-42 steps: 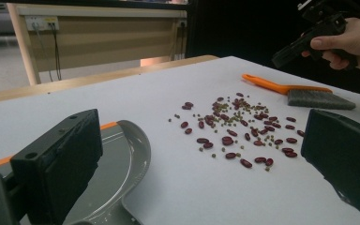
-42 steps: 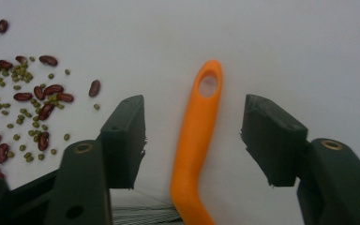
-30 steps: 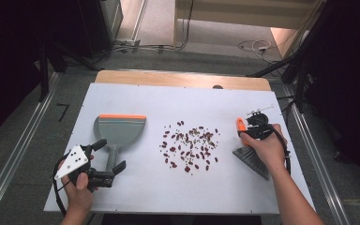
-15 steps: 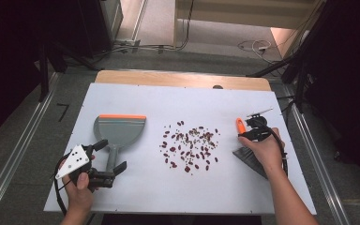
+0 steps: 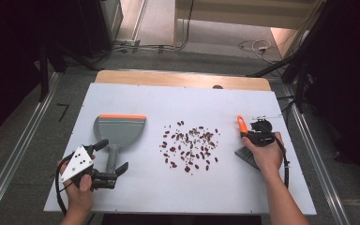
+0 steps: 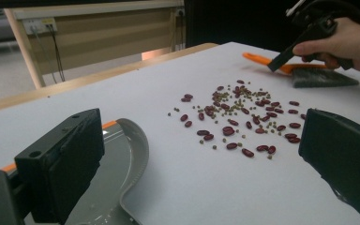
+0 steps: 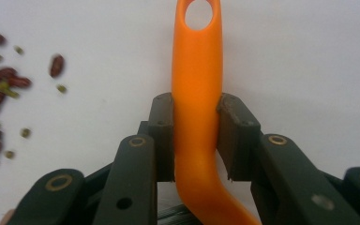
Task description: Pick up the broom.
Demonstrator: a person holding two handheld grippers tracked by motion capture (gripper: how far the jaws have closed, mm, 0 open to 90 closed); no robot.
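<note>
Right gripper (image 7: 194, 136) is clamping the orange handle of the brush (image 5: 246, 154), jaws pressed on both sides; bristle head is sitting on the worktop (image 5: 187, 101) just behind it. Left gripper (image 5: 114, 156) is hanging wide open, holding nothing, straddling the handle of the dustpan (image 5: 120, 130) just ahead. Beans (image 5: 190, 147) are lying scattered between the two. Step looks like tool pickup: next the left probably needs closing on the dustpan handle before sweeping.
</note>
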